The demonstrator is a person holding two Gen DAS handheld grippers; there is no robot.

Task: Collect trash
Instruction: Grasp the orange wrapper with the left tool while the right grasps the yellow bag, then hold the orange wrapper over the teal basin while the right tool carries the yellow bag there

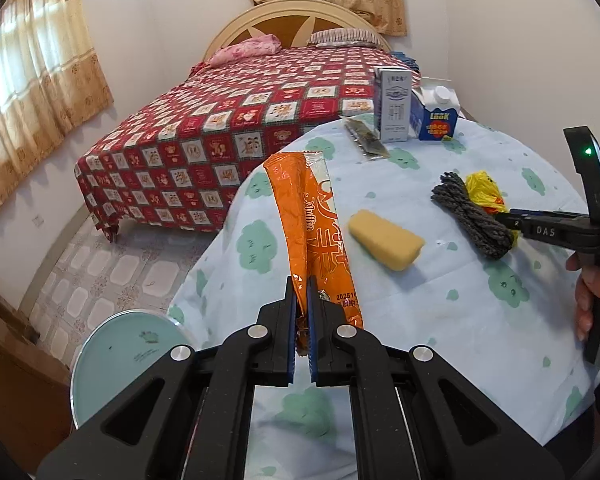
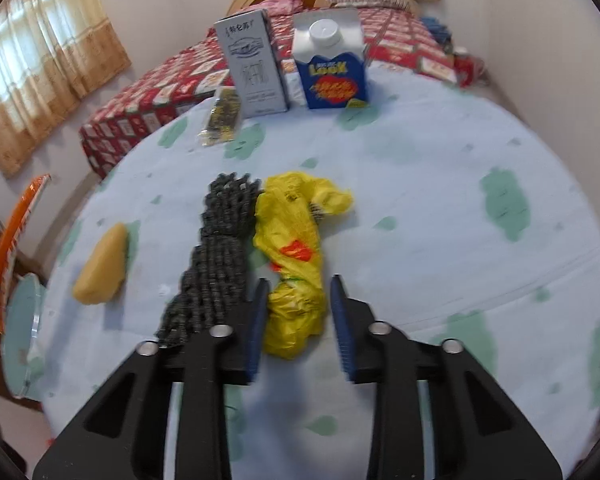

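While lifted off the surface (image 1: 480, 320), orange wrapper (image 1: 312, 232) clamped in left gripper (image 1: 302, 320). Right gripper (image 2: 298, 320) spread wide around yellow bag (image 2: 296, 264), not yet closed. Cartons (image 2: 332, 68), sponge (image 2: 100, 268), rag (image 2: 216, 248) left uncollected.

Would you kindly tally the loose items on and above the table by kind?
Cartons: 2, grey carton and blue carton
Wrappers: 2, orange wrapper and dark packet
Plastic bags: 1, yellow bag
Cloths: 1, grey cloth
Sponges: 1, yellow sponge
Total: 7
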